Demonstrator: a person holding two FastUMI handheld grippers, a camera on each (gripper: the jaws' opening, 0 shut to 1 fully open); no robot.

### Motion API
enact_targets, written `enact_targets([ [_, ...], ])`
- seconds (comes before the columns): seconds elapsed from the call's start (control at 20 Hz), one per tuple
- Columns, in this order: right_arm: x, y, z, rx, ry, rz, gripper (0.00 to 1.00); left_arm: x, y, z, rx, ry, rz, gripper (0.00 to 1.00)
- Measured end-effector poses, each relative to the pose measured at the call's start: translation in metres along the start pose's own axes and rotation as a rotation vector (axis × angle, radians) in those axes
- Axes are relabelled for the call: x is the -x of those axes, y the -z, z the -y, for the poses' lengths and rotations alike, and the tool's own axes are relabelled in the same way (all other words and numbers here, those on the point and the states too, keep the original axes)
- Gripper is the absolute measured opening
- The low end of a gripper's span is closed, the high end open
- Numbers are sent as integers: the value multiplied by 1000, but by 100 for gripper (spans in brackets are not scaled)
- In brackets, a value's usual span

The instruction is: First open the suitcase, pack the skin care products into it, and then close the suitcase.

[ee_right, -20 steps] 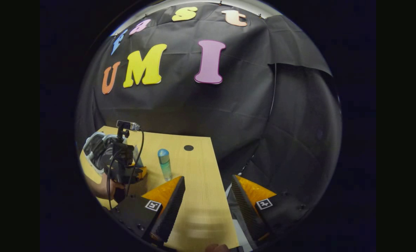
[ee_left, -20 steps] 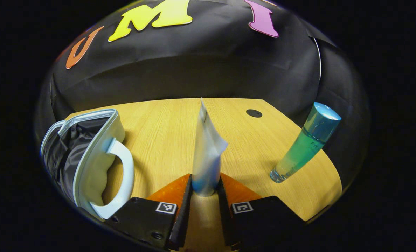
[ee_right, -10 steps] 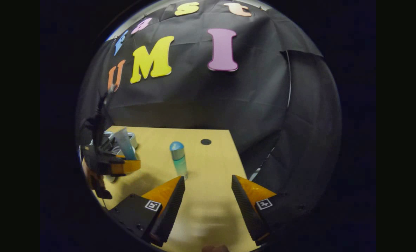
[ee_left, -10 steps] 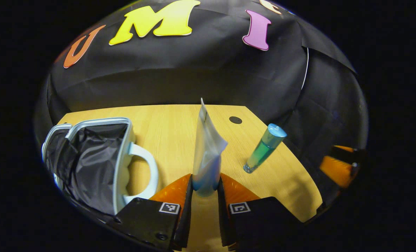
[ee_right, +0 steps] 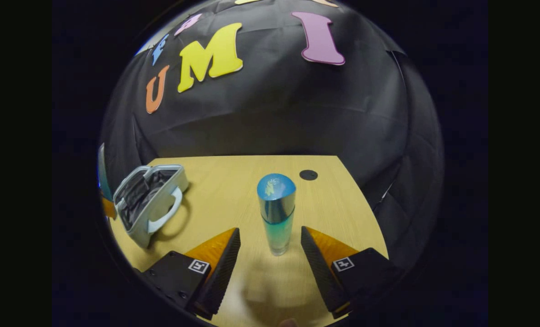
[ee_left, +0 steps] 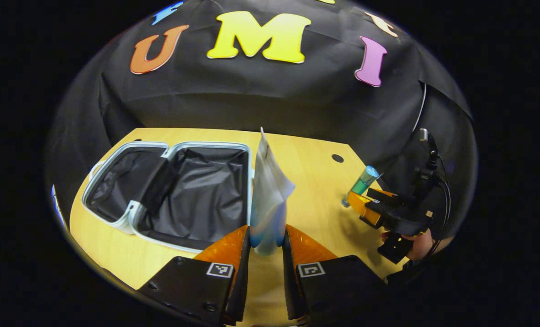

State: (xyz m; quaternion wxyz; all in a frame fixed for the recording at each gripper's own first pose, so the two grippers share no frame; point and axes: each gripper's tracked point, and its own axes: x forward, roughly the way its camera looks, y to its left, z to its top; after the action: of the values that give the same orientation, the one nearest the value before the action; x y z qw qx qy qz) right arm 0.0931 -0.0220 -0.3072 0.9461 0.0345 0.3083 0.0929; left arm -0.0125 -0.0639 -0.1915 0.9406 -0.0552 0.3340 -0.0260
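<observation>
My left gripper (ee_left: 265,231) is shut on the lower end of a white and blue tube (ee_left: 269,190), which stands upright in it. The tube is held above the near right edge of the open suitcase (ee_left: 206,144), a pale blue case lined with black fabric. At the right of the left gripper view stands a green bottle with a blue cap (ee_left: 360,185), the right gripper (ee_left: 358,202) around its base. In the right gripper view the bottle (ee_right: 277,213) stands upright between the fingers of my open right gripper (ee_right: 270,230), apart from both. The suitcase (ee_right: 181,181) lies far left.
Everything rests on a wooden table (ee_left: 311,150) with a small dark hole (ee_right: 308,174) near its back right corner. A hand (ee_left: 417,247) holds the right gripper beyond the table's right edge. The black cloth wall closes the back and right sides.
My left gripper has risen and turned left with the tube, so the suitcase's inside now shows. My right gripper has moved in, and the bottle now stands between its open fingers.
</observation>
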Motion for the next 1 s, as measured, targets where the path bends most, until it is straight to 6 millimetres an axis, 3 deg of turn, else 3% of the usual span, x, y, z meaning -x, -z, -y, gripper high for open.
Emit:
enact_targets([
  [0.1, -13, 5, 1, -2, 10, -21, 78, 9, 1, -23, 39, -33, -3, 37],
  [0.3, -25, 8, 7, -15, 52, -44, 61, 21, -9, -66, 77, -83, 8, 37],
  [0.35, -25, 7, 11, -16, 66, -43, 50, 23, -12, -77, 71, -97, 11, 37],
  [0.45, -26, 5, 12, -24, 80, -50, 39, 25, -17, -96, 61, -108, 4, 37],
  [0.55, -25, 5, 12, -17, 88, -63, 37, 21, -24, -112, 51, -106, -5, 37],
  [0.75, 2, -13, -4, -5, 55, -53, 31, -9, -25, -124, 42, 12, -123, 37],
  [1.0, 73, -40, -37, -36, -29, -42, 34, -71, -12, -143, 58, 155, -430, 37],
])
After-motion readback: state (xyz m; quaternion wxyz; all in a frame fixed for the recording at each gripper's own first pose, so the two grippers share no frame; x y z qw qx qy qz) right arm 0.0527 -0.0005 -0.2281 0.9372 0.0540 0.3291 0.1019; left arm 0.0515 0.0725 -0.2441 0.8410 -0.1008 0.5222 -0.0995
